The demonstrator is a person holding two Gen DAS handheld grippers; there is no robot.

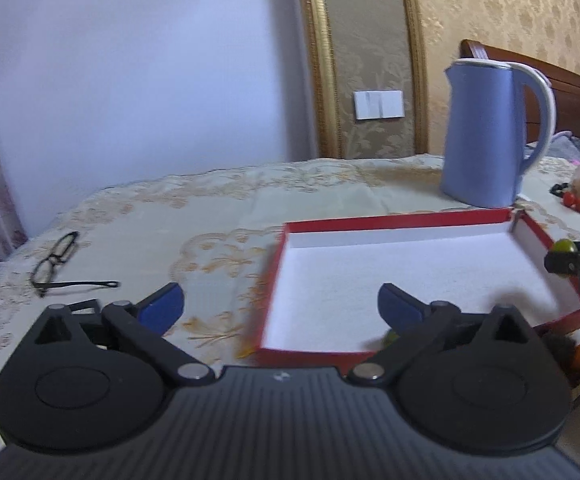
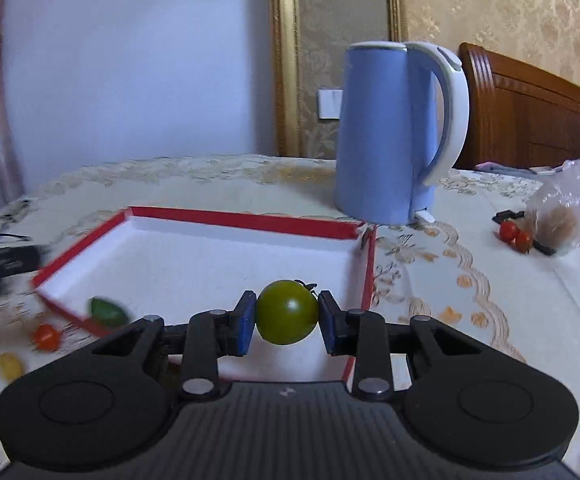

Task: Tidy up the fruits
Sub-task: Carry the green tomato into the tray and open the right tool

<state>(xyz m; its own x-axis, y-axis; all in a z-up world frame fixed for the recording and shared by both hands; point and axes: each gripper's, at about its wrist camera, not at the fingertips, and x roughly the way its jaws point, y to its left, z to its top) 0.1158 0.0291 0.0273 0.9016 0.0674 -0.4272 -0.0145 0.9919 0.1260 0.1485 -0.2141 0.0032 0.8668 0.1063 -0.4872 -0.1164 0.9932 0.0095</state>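
Right gripper [image 2: 286, 318] pinches green tomato [image 2: 287, 312] over box [image 2: 245, 220]; best lower before letting go, left gripper [image 1: 279, 308] fingers spread, empty

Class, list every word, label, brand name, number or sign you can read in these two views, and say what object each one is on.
None: no readable text appears in either view.
Gripper body: a small pale mark, a logo shape, not letters.
Blue kettle: no label visible.
Red box: plain rim, no print visible.
Wall switch plate: blank, blurred.
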